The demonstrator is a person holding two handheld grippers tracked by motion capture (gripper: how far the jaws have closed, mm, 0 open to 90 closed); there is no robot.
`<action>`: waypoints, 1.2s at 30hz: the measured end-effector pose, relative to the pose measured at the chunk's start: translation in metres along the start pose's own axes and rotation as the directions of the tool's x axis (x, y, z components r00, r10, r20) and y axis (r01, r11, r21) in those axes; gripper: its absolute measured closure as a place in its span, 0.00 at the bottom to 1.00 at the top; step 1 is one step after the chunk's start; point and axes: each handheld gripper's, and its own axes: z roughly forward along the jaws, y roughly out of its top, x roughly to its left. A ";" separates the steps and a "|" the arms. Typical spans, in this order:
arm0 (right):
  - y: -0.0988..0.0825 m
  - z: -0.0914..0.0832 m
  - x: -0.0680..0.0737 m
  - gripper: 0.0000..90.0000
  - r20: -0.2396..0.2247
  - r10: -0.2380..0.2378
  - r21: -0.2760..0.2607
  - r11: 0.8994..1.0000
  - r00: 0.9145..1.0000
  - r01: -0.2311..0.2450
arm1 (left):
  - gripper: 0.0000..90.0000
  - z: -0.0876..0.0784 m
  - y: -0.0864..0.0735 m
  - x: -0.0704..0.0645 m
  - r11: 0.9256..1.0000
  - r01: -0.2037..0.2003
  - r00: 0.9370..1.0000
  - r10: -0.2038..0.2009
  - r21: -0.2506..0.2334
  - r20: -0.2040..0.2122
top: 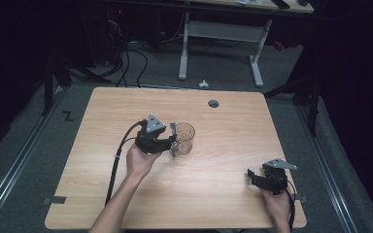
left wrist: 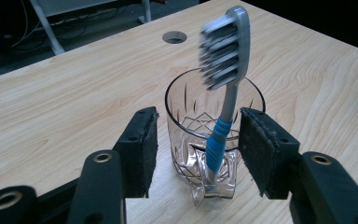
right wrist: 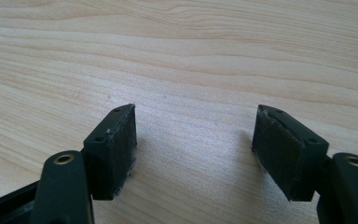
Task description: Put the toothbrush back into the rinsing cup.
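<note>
Toothbrush (left wrist: 225,70) stands head-up in cut-glass tumbler (left wrist: 214,140), leaning on rim; tumbler upright near middle of wooden table (top: 223,184); left gripper (left wrist: 196,149) just beside tumbler, jaws spread wide on either side, touching nothing; right gripper (right wrist: 193,149) well apart at table's near right corner, jaws wide, nothing held; grommet hole (top: 213,103) near far edge.
</note>
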 end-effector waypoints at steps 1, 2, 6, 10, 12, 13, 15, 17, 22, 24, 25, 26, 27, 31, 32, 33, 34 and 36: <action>0.000 0.000 0.000 0.34 0.000 0.000 0.000 1.000 1.000 0.000 | 0.52 -0.001 0.000 0.000 1.000 -0.001 1.000 0.001 0.001 -0.002; 0.000 0.000 0.000 0.34 0.000 0.000 0.000 1.000 1.000 0.000 | 0.52 -0.002 -0.001 0.000 1.000 -0.001 1.000 0.001 0.000 -0.004; 0.000 0.000 0.000 0.34 0.000 0.000 0.000 1.000 1.000 0.000 | 0.51 -0.005 -0.003 0.001 1.000 0.002 1.000 -0.002 -0.003 -0.008; 0.000 0.000 0.000 0.34 0.000 0.000 0.000 1.000 1.000 0.000 | 0.51 -0.010 -0.004 0.002 1.000 0.006 1.000 -0.006 -0.002 -0.011; 0.000 0.000 0.000 0.34 0.000 0.001 0.000 1.000 1.000 -0.001 | 0.50 -0.012 -0.005 0.002 1.000 0.007 1.000 -0.007 -0.004 -0.014; 0.000 0.000 0.000 0.34 0.000 0.000 0.000 1.000 1.000 0.000 | 0.50 -0.013 -0.005 0.002 1.000 0.004 1.000 -0.005 -0.004 -0.016; 0.000 0.000 0.000 0.34 0.000 0.000 0.000 1.000 1.000 0.000 | 0.50 -0.014 -0.007 0.003 1.000 0.012 1.000 -0.012 -0.004 -0.017; 0.000 0.000 0.000 0.34 0.000 0.000 0.000 1.000 1.000 0.000 | 0.50 -0.015 -0.009 0.004 1.000 0.014 1.000 -0.014 0.001 -0.023; 0.000 0.000 0.000 0.34 0.000 0.001 0.000 1.000 1.000 -0.001 | 0.50 -0.019 -0.014 0.009 0.999 0.034 0.999 -0.034 0.003 -0.030; 0.000 0.000 0.000 0.34 0.000 0.001 0.000 1.000 1.000 -0.001 | 0.50 -0.022 -0.016 0.010 0.999 0.037 0.999 -0.037 0.011 -0.031; 0.000 0.000 0.000 0.34 0.000 0.000 0.000 1.000 1.000 0.000 | 0.50 -0.022 -0.017 0.011 0.999 0.041 0.999 -0.041 0.007 -0.032; 0.000 0.000 0.000 0.34 0.000 0.001 0.000 1.000 1.000 -0.001 | 0.50 -0.024 -0.018 0.012 0.999 0.043 0.999 -0.042 0.009 -0.033; 0.000 0.000 0.000 0.34 0.000 0.001 0.000 1.000 1.000 -0.001 | 0.50 -0.024 -0.019 0.012 0.999 0.048 0.998 -0.048 0.006 -0.035; 0.000 0.000 0.000 0.34 0.001 0.001 0.000 1.000 1.000 -0.001 | 0.50 -0.028 -0.023 0.015 0.998 0.063 0.997 -0.063 0.003 -0.041; 0.000 0.000 0.000 0.34 0.001 0.001 0.000 1.000 1.000 -0.001 | 0.50 -0.029 -0.024 0.015 0.998 0.064 0.997 -0.064 0.006 -0.043; 0.000 0.000 0.000 0.34 0.001 0.001 0.000 1.000 1.000 -0.001 | 0.49 -0.029 -0.025 0.016 0.998 0.065 0.997 -0.064 0.010 -0.046; 0.000 0.000 0.000 0.34 0.001 0.001 0.000 1.000 1.000 -0.001 | 0.49 -0.030 -0.026 0.017 0.998 0.069 0.996 -0.069 0.008 -0.048; 0.000 0.000 0.000 0.34 0.001 0.001 0.000 1.000 1.000 -0.001 | 0.49 -0.031 -0.028 0.019 0.997 0.082 0.995 -0.082 0.007 -0.049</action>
